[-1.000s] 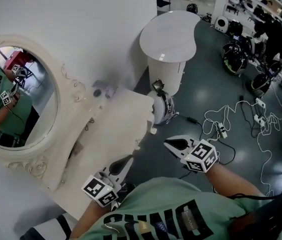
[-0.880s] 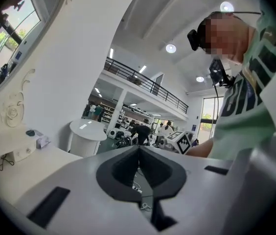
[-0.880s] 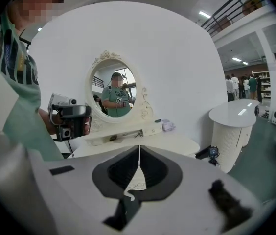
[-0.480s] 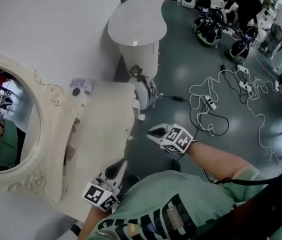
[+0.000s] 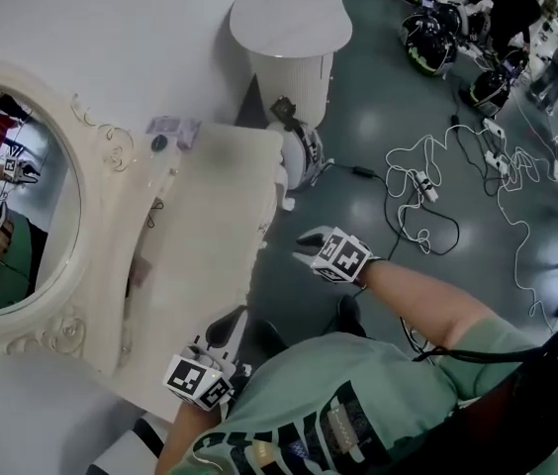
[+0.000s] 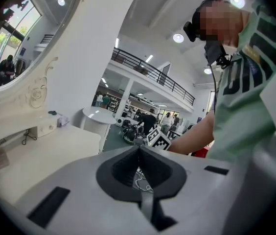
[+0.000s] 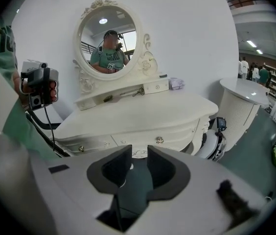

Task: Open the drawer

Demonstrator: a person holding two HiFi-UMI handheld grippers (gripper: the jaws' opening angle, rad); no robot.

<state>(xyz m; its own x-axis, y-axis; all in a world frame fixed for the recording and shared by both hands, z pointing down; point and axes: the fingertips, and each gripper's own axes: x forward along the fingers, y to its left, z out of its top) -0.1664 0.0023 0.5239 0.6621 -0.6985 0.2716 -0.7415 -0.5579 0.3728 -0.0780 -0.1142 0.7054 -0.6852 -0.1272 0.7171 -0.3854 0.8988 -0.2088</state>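
A: Eyes on the right gripper (image 7: 139,151). It is facing the front of the dresser square on, pitched down, and its jaws have just been opening. They stand roughly half apart with nothing between them, only dark floor and a sliver of carved trim showing through the gap.

B: And the drawer (image 7: 174,132)?

A: Tucked under the front edge of the surface (image 7: 138,114), below the mirror (image 7: 109,38). In the right gripper view its front runs 9 to 3 o'clock across the frame, and its small round knob (image 7: 160,140) sits just past the jaw tips at about 1 o'clock, close but clear of them.

B: So a reach up and a touch to the right?

A: That is how I read it: nudge towards 1 o'clock, get the knob between the pads, close, then pull straight back, square to that long front. There are more knobs out at 9 to 10 o'clock, so which front is the target I cannot say for sure; this one is the nearest.

B: What about the left gripper (image 6: 139,152)?

A: Clenched, jaws pressed together on nothing. From the head camera it sits by the near corner of the surface, but it is aimed past the edge towards the open room, not at the drawer front. I cannot tell whether it touches the edge.

B: So the right hand has the job?

A: I would say so: it alone is lined up and released, ready to take that knob
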